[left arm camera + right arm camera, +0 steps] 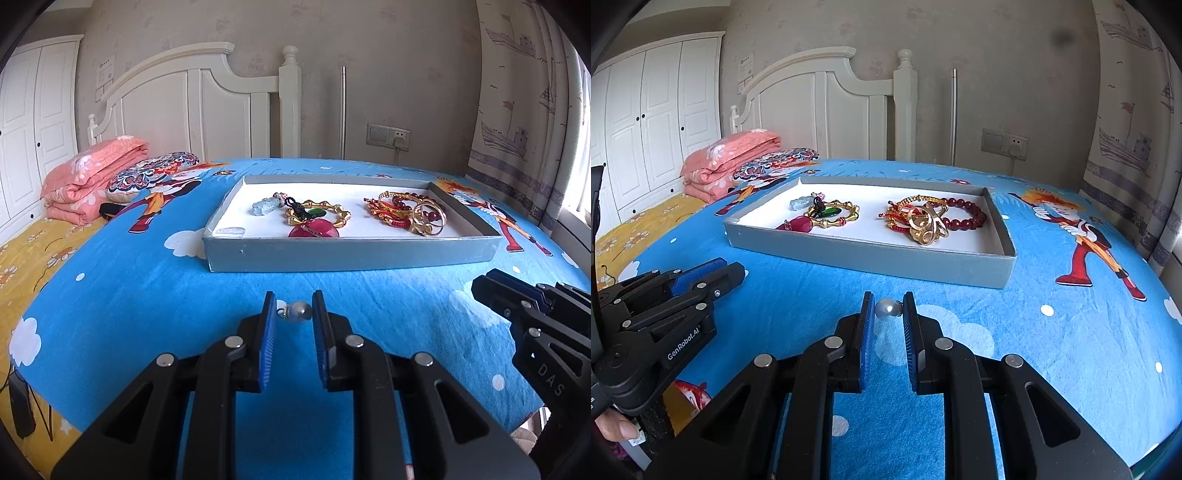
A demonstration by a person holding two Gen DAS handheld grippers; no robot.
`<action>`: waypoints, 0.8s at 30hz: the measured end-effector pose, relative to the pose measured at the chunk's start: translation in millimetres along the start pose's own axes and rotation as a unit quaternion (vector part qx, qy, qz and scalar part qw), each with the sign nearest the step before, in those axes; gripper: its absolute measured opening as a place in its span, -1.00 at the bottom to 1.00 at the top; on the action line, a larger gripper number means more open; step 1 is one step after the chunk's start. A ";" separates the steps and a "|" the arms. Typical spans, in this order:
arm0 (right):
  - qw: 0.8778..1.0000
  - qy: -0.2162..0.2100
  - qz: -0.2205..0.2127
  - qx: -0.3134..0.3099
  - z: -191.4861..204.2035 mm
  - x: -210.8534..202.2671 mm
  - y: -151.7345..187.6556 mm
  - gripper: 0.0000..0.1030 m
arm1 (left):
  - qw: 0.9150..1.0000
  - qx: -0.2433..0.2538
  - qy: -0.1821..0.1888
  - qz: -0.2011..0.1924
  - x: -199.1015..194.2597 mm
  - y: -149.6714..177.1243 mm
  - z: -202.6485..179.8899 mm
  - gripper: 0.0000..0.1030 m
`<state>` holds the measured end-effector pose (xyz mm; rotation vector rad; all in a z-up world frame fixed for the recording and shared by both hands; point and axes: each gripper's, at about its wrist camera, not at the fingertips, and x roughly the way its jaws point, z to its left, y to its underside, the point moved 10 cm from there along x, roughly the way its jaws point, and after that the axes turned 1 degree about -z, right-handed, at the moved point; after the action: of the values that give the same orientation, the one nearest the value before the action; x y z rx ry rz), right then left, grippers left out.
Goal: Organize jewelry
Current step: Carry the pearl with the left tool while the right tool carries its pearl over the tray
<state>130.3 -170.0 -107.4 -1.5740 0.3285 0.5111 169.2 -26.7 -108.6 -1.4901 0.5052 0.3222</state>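
A grey shallow tray [351, 254] [868, 258] with a white floor lies on the blue bedsheet. On its left lie a pale blue pendant [264, 206], a gold bamboo bangle [332, 214] [846, 216] and a red pendant [314, 230]. On its right, red bead bracelets and gold bangles [424, 218] [931, 221] are heaped. My left gripper [294, 301] hovers short of the tray's front wall, shut on a pearl earring [300, 312]. Beside it my right gripper [888, 299] is shut on a second pearl earring [886, 308]. Each gripper also shows at the edge of the other's view.
A folded pink quilt [92, 177] and a patterned pillow [151, 173] lie at the far left by the white headboard [192, 103]. A curtain [524, 110] hangs at the right. The bed edge drops off close on the near side. A person's thumb [617, 428] shows at lower left.
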 end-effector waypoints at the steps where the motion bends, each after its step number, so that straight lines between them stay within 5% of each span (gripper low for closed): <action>1: 1.000 0.001 0.000 0.002 -1.3 0.1 -0.1 -0.70 | 1.000 0.001 -0.003 -0.002 -1.0 -0.4 -1.0 -0.63; 24: 1.000 0.014 -0.017 -0.007 -0.9 8.1 -40.9 -0.70 | 1.000 0.014 -0.015 -0.020 -2.0 -37.0 -2.9 -0.63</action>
<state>158.0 -167.1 -76.3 -1.5992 0.3198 0.4668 185.7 -31.9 -75.7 -1.4648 0.4530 0.3050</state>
